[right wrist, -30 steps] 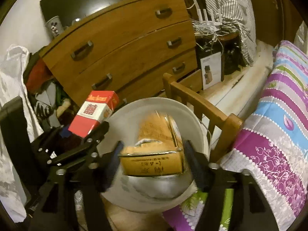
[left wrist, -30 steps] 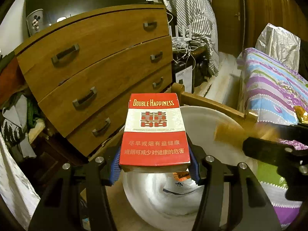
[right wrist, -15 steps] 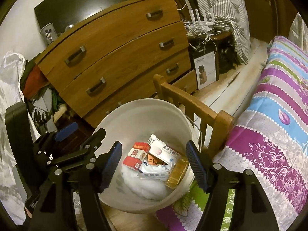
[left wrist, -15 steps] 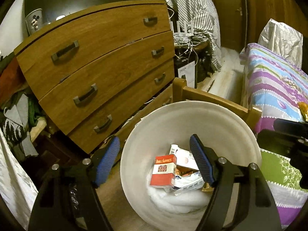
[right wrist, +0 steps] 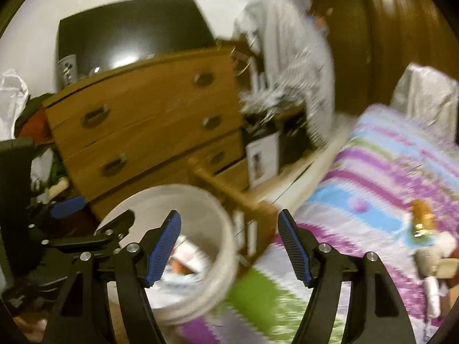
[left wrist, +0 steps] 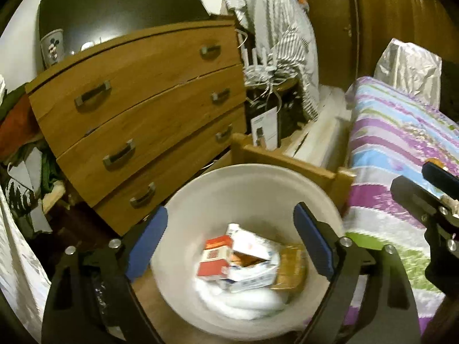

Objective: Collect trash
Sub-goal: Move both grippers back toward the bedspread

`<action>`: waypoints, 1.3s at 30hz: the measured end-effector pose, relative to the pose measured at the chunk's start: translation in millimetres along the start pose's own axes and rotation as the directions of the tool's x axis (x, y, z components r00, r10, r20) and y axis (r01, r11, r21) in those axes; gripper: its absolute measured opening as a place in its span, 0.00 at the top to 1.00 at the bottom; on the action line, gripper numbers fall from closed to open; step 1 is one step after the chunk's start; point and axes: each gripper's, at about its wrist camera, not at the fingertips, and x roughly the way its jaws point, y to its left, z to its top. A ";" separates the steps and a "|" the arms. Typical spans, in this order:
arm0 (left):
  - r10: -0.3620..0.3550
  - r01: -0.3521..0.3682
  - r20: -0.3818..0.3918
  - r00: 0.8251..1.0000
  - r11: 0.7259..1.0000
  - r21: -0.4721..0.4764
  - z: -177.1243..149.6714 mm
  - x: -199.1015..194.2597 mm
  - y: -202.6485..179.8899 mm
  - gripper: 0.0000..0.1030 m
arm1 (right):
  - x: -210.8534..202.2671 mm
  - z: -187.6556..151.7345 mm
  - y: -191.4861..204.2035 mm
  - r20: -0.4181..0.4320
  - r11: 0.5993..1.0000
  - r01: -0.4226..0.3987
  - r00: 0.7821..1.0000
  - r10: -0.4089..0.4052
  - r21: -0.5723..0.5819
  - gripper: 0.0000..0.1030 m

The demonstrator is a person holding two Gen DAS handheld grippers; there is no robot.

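Note:
A white bucket (left wrist: 249, 169) stands on the floor by the bed. In it lie a red cigarette pack (left wrist: 215, 261), a white box (left wrist: 252, 246) and a tan box (left wrist: 289, 269) on white wrapping. Above the bucket, my left gripper (left wrist: 229, 240) has its jaws opening with nothing between them. My right gripper (right wrist: 229, 249) is also opening and empty, over the bucket (right wrist: 160, 192) rim and the bed's edge; the left wrist view shows this gripper (left wrist: 427, 186) at the far right. Further trash lies on the bedspread: a blurred orange-brown item (right wrist: 421, 218) and pale pieces (right wrist: 433, 258).
A three-drawer wooden dresser (left wrist: 137, 109) stands close behind the bucket. The wooden bed frame (left wrist: 287, 160) runs between bucket and striped bedspread (left wrist: 401, 132). Clothes are piled at the left (left wrist: 20, 154). A silver bag (left wrist: 407, 68) sits at the bed's far end.
A second ago the left gripper held the red pack and the right the tan box over the bucket. Both now lie in the bucket. The right gripper has swung toward the bed.

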 end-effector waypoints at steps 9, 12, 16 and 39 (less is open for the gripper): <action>-0.098 0.098 0.036 0.995 0.995 0.017 -11.7 -23.3 -66.2 0.07 | -69.3 -36.6 -65.7 0.214 0.969 0.245 0.948 -0.236 -0.017 0.22; -0.128 0.127 0.022 0.992 0.991 0.037 -17.6 -23.5 -91.5 0.06 | -87.4 -53.3 -91.8 0.241 0.950 0.314 0.922 -0.304 0.000 0.20; -0.160 0.161 -0.015 0.987 0.984 0.078 -29.0 -21.4 -124.4 0.06 | -109.3 -80.0 -130.0 0.247 0.916 0.401 0.887 -0.391 0.009 0.17; -0.370 0.408 -0.187 0.910 0.878 0.250 -95.1 -24.7 -274.6 0.06 | -209.0 -238.5 -358.4 -0.106 0.808 0.459 0.885 -0.454 0.370 0.14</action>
